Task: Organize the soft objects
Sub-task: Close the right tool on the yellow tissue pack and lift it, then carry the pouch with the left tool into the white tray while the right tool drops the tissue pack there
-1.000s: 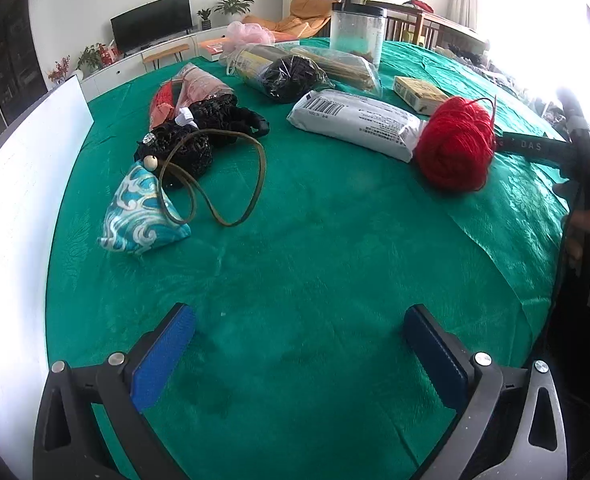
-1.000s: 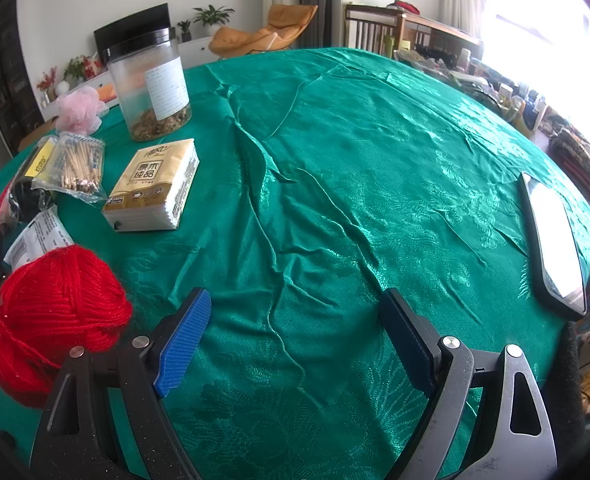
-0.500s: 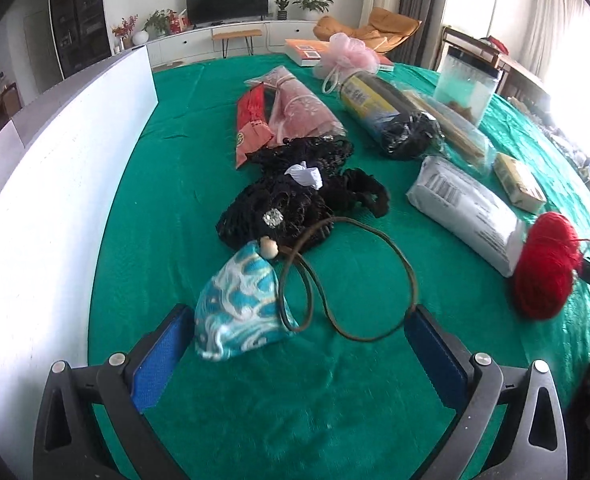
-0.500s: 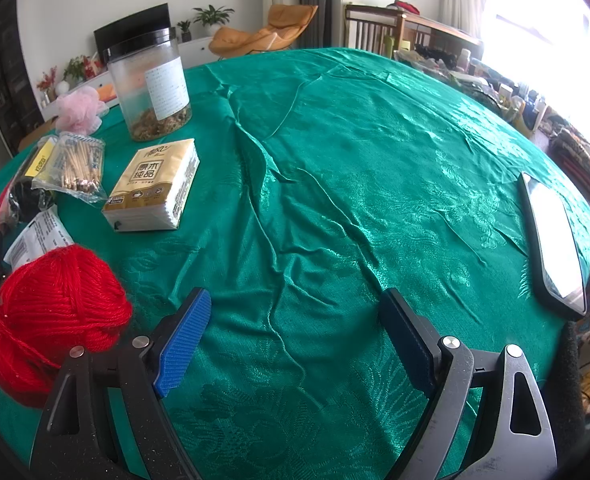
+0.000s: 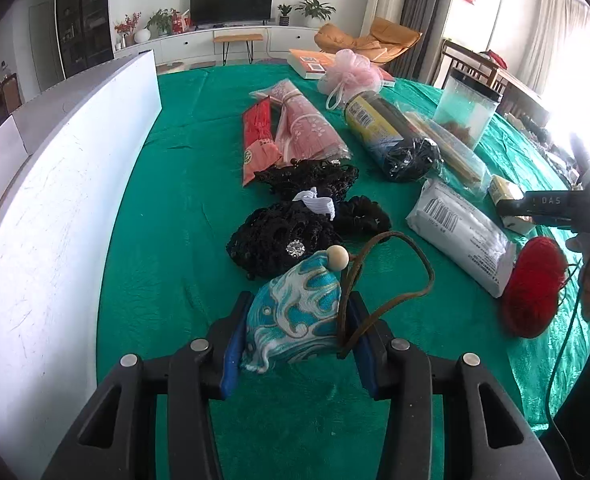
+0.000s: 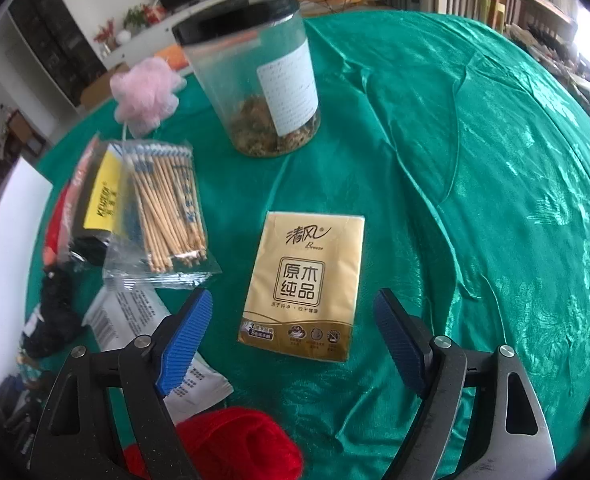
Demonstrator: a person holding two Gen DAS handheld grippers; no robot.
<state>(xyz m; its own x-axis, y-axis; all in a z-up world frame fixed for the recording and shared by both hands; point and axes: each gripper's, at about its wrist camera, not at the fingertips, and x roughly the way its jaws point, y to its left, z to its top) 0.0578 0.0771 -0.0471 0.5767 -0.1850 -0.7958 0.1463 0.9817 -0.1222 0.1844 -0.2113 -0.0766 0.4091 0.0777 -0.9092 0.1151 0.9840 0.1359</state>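
A blue wave-patterned pouch (image 5: 295,316) with a wooden bead and a brown cord lies on the green tablecloth (image 5: 175,240). My left gripper (image 5: 297,336) is closing on it, and both blue pads touch its sides. A gold tissue pack (image 6: 307,248) lies flat between the jaws of my right gripper (image 6: 291,296). Those jaws are closing too, with a gap left on each side of the pack. A red yarn ball (image 6: 231,444) sits just under the right gripper and shows at the right of the left wrist view (image 5: 535,284).
Black lace pieces (image 5: 287,232), red and pink packets (image 5: 295,128), a dark roll (image 5: 391,136), a white packet (image 5: 463,236) and a pink pouf (image 6: 145,92) crowd the cloth. A clear jar (image 6: 255,80) and a swab bag (image 6: 167,208) lie ahead. A white board (image 5: 55,200) lines the left.
The left jaws have narrowed onto the blue pouch. The right gripper has swung left from bare cloth to over the tissue pack, and its jaws have narrowed.
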